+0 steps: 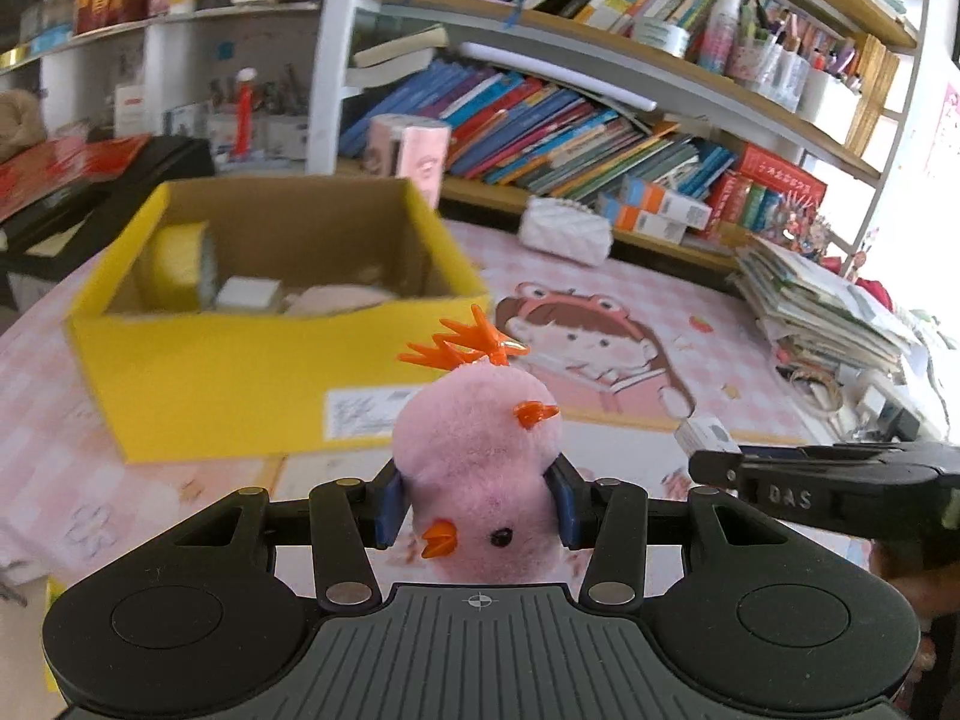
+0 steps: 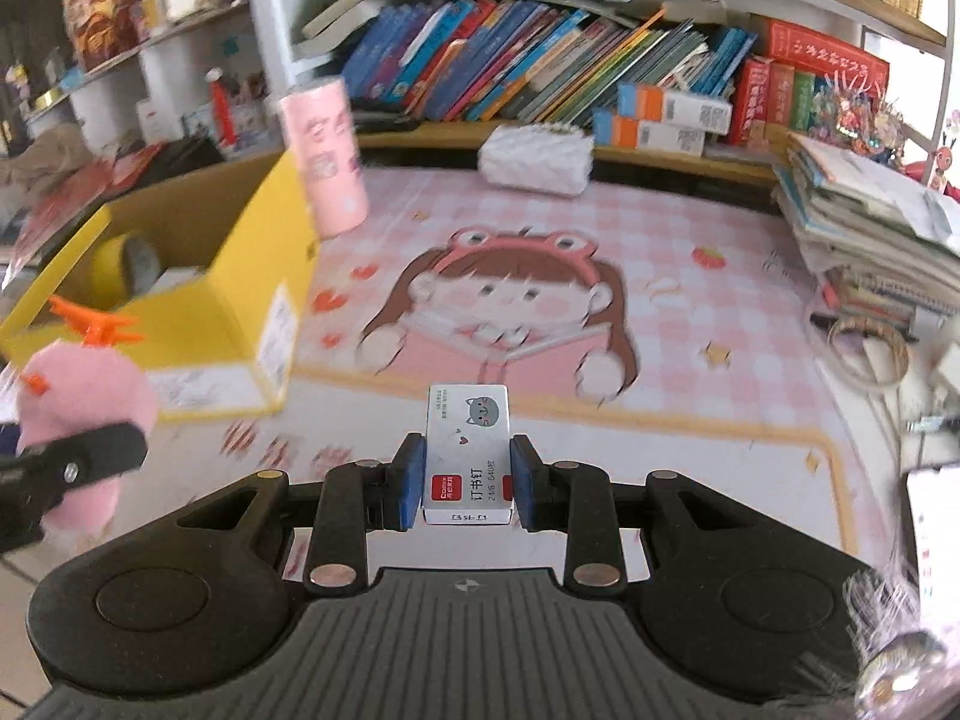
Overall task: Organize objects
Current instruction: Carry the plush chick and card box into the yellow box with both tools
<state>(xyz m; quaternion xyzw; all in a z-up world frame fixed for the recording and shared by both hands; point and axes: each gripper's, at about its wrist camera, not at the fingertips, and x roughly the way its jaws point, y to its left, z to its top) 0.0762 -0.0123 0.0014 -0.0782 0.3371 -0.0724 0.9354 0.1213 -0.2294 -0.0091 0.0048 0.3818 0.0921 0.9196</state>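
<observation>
Counter [image 2: 690, 372]: pink cartoon mat, bookshelves [image 2: 540, 78] behind
Left tool [image 1: 477, 507]: clenched on pink chick plush [image 1: 480, 456], bottom center
Right tool [image 2: 465, 483]: gripping staples box [image 2: 467, 450]
Yellow box [image 1: 258, 360]: upper left, open

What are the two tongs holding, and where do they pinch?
The left tongs pinch the pink fluffy chick by the sides of its body, upside down. The right tongs pinch the small staple box by its two long sides.

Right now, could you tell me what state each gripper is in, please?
Left gripper: closed on the pink plush chick.
Right gripper: closed on the staples box.
</observation>
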